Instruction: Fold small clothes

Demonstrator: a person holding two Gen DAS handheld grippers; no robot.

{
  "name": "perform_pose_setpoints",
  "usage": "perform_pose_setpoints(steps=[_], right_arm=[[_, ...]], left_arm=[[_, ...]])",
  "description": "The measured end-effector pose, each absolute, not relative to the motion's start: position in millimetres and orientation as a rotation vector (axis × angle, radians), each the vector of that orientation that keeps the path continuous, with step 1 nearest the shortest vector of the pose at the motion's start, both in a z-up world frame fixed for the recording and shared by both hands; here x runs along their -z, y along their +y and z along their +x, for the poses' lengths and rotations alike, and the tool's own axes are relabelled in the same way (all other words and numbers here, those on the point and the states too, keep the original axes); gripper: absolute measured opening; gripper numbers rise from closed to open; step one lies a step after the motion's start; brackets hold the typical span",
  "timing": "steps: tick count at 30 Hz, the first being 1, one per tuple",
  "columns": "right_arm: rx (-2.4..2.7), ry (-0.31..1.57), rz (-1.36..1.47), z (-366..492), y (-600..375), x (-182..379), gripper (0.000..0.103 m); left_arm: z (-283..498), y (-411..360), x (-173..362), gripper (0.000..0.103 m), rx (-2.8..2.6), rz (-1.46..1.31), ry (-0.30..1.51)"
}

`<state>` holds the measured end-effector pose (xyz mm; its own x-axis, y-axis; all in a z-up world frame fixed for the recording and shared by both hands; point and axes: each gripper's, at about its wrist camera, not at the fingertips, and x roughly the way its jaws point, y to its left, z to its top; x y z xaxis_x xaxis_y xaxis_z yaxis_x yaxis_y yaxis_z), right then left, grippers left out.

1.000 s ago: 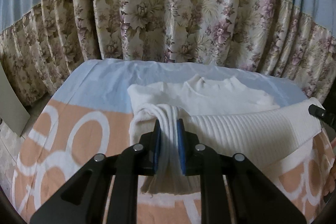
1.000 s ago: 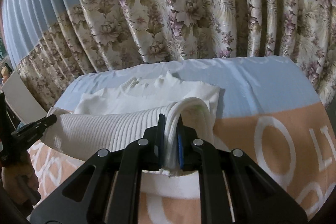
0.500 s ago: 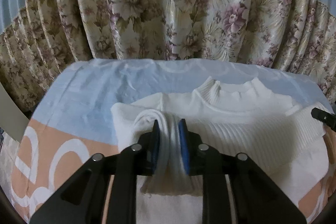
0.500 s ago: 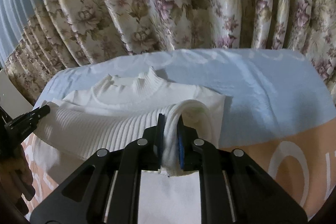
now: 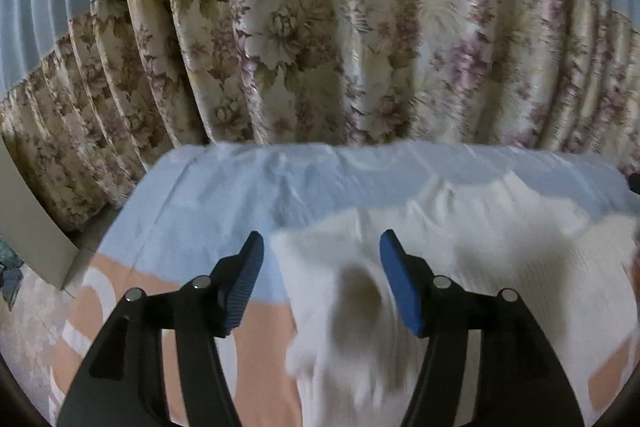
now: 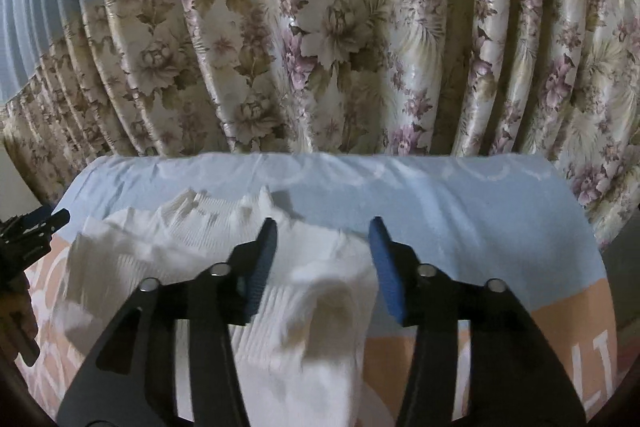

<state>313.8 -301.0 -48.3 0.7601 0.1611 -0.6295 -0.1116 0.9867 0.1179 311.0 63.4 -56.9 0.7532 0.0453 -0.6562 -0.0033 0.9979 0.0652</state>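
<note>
The sweater lies on the bedsheet, apparently folded over itself, under both spread grippers, the curtain behind.

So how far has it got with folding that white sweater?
Partly done, it seems. The white sweater lies on the blue and peach sheet with its lower part doubled up toward the collar. Nothing is in hand: the left gripper and right gripper both stand open above the fold. Any further folds and tidying remain.
</note>
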Motion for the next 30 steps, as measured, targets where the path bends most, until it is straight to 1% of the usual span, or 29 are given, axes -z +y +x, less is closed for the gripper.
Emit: perform_pose_setpoints(steps=[6,11,14,20,26,30], right_arm=[[-0.188,0.755,0.037,264,-294,80,0.056],[-0.187,0.811,-0.043,242,-273,109,0.058],[-0.163,0.832,-0.082,243,-263,119,0.058],[-0.109,0.863,-0.129,259,-256,134,0.06],[-0.09,0.861,-0.148,286,-250,133,0.063],[-0.092,0.849,-0.125,310,-248,125,0.063]], left_arm=[[257,52,83,0.062,0.057,0.072,0.776],[244,36,104,0.062,0.072,0.106,0.826],[248,30,115,0.062,0.046,0.154,0.859],[270,36,123,0.062,-0.003,0.154,0.896],[296,38,110,0.062,0.008,0.126,0.865],[322,35,99,0.062,0.01,0.11,0.836]])
